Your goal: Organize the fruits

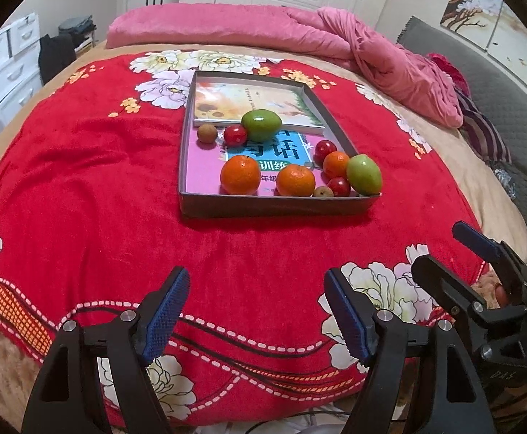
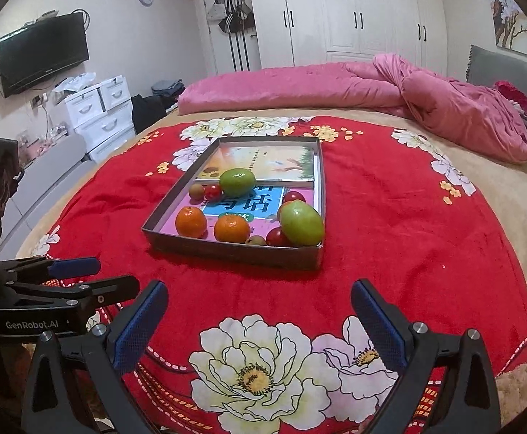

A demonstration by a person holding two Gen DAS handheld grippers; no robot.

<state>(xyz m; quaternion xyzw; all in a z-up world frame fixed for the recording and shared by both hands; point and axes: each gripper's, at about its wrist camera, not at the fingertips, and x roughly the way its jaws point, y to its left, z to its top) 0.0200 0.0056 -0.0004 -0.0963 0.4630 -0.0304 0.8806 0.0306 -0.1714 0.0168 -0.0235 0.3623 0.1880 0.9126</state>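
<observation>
Your left gripper (image 1: pixel 256 313) hangs over the near edge of the red blanket (image 1: pixel 82 181), jaws spread wide with nothing between them. Your right gripper (image 2: pixel 260 329) sits just beside it, jaws likewise apart and empty — both point down toward the tray (image 1: pixel 274 207), which lies well ahead of them in the middle of the blanket.

All the fruit is inside the tray, resting on two books (image 1: pixel 205 166). At the near wall you have two oranges (image 1: pixel 240 175) side by side, then a small brown fruit (image 1: pixel 323 191), a small red fruit (image 1: pixel 338 186) and a green fruit (image 1: pixel 364 174) crowded into the near right corner. A third orange (image 1: pixel 335 164) and another red fruit (image 1: pixel 324 149) sit just behind that cluster. Farther back — about mid-tray — a second green fruit (image 1: pixel 261 124) touches a red one (image 1: pixel 235 135), with a brown fruit (image 1: pixel 205 133) just beside it against the left wall.

Beyond the tray a pink quilt (image 1: pixel 227 25) lies bunched across the far side of the bed.
</observation>
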